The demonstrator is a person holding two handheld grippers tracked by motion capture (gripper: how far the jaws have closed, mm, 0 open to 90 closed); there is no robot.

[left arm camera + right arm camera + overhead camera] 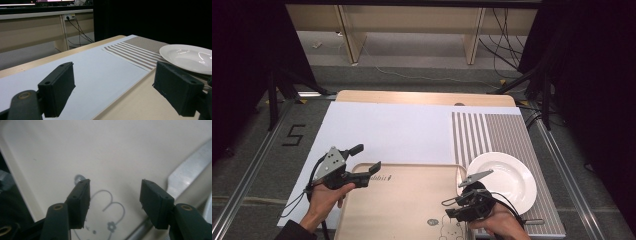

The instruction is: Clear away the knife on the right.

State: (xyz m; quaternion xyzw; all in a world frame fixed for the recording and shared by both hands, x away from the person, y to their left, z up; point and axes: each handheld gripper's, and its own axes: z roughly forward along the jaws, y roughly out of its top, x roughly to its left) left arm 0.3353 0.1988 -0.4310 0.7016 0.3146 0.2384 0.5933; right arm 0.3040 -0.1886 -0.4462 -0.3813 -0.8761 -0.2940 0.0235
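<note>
A beige tray with a cartoon print lies at the table's front centre. My left gripper hovers open over its far left corner with nothing between the jaws. In the left gripper view the open left gripper points across the tray's edge toward a white plate. That plate rests on a striped placemat at the right. My right gripper is low over the tray's right part, beside the plate. It stands open and empty above the printed tray floor. A flat metal utensil lies just right of it.
A large white sheet covers the table under tray and placemat. The striped placemat reaches the table's right edge. Beyond the table stand desk legs and loose cables on the floor, with dark stands at both sides.
</note>
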